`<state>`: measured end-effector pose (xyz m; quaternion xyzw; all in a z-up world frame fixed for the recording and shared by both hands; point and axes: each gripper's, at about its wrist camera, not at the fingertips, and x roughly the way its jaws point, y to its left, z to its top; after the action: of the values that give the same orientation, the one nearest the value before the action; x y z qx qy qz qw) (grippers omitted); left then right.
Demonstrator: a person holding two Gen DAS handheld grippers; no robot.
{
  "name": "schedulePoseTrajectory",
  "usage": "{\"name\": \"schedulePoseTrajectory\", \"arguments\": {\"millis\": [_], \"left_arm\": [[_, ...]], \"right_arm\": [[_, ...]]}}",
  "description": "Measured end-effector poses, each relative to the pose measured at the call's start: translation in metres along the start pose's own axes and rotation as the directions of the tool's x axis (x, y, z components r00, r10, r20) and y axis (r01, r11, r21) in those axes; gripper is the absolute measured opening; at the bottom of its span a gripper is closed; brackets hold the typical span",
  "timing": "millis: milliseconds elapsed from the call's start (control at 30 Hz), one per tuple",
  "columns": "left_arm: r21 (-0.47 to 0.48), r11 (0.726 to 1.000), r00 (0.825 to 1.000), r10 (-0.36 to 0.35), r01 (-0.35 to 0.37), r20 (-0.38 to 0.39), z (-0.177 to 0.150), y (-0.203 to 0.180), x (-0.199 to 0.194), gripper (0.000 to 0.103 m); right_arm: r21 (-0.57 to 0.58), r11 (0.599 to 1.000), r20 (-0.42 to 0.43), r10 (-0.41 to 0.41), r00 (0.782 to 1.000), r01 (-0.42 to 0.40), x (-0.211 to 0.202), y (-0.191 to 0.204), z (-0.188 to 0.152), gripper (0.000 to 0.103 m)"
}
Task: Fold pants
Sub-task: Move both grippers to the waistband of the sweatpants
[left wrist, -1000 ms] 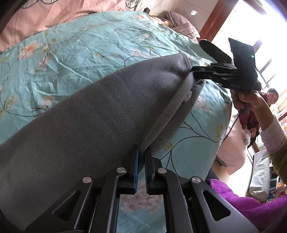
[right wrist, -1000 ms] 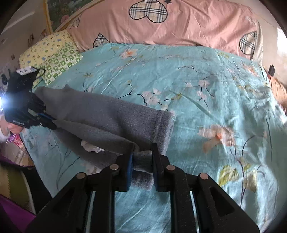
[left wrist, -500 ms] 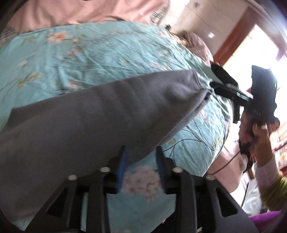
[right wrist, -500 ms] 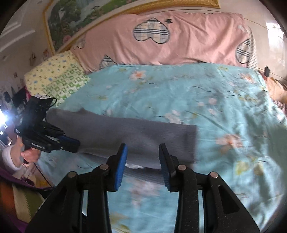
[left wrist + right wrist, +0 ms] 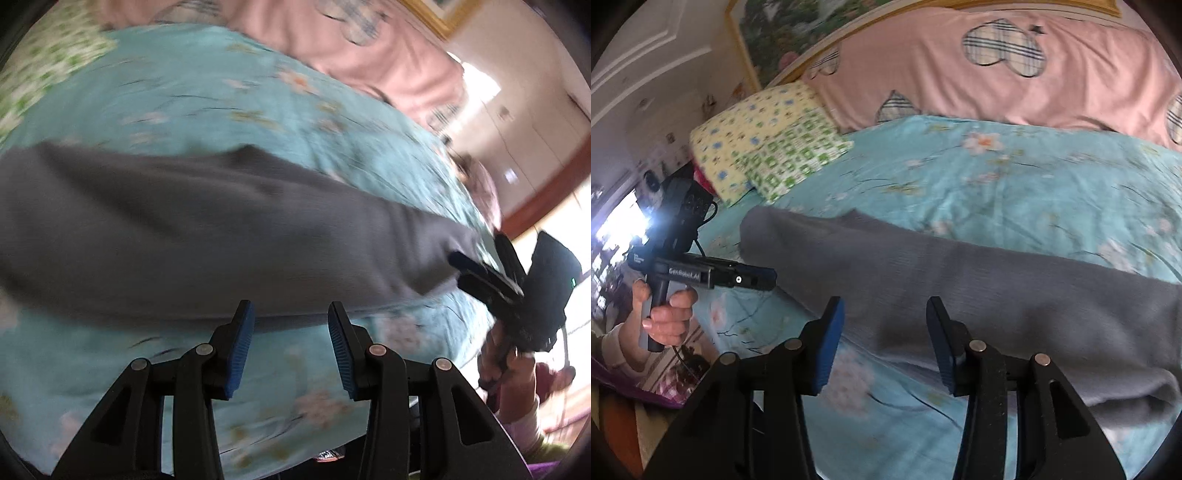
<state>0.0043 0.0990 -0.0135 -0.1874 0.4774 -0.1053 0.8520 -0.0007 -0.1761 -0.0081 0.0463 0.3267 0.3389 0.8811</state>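
Note:
Grey pants (image 5: 221,229) lie flat in a long folded strip across the turquoise flowered bedspread (image 5: 221,103); they also show in the right wrist view (image 5: 979,288). My left gripper (image 5: 290,347) is open and empty, just short of the pants' near edge. My right gripper (image 5: 884,343) is open and empty, its tips over the pants' near edge. In the left wrist view the right gripper (image 5: 480,271) shows at the pants' right end. In the right wrist view the left gripper (image 5: 757,278) shows beside the pants' left end.
A pink quilt with plaid hearts (image 5: 997,74) lies along the head of the bed. A yellow and green pillow (image 5: 768,147) sits at the bed's far left corner. The bed edge runs close below both grippers, with purple cloth (image 5: 624,384) beyond it.
Both grippers let go of the pants and opened wide. Both drew back a little from the cloth. The pants settled flat on the bed.

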Motion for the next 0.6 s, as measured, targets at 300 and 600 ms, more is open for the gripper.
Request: {"name": "schedulePoseTrajectory", "arguments": {"millis": [300,600], "left_arm": [[-0.213,0.970,0.986,0.137,-0.114,0.096,-0.011,0.091,-0.051,0.047],[-0.385,0.908,0.964,0.229,-0.162,0.134,-0.002,0.161,-0.074,0.057]], "right_arm": [[-0.134,0.988,-0.080,0.063,0.995,-0.073,0.057,0.056,0.007,0.048],[-0.293,0.951,-0.165,0.048,0.985,-0.096,0.111,0.104,0.009,0.048]]}}
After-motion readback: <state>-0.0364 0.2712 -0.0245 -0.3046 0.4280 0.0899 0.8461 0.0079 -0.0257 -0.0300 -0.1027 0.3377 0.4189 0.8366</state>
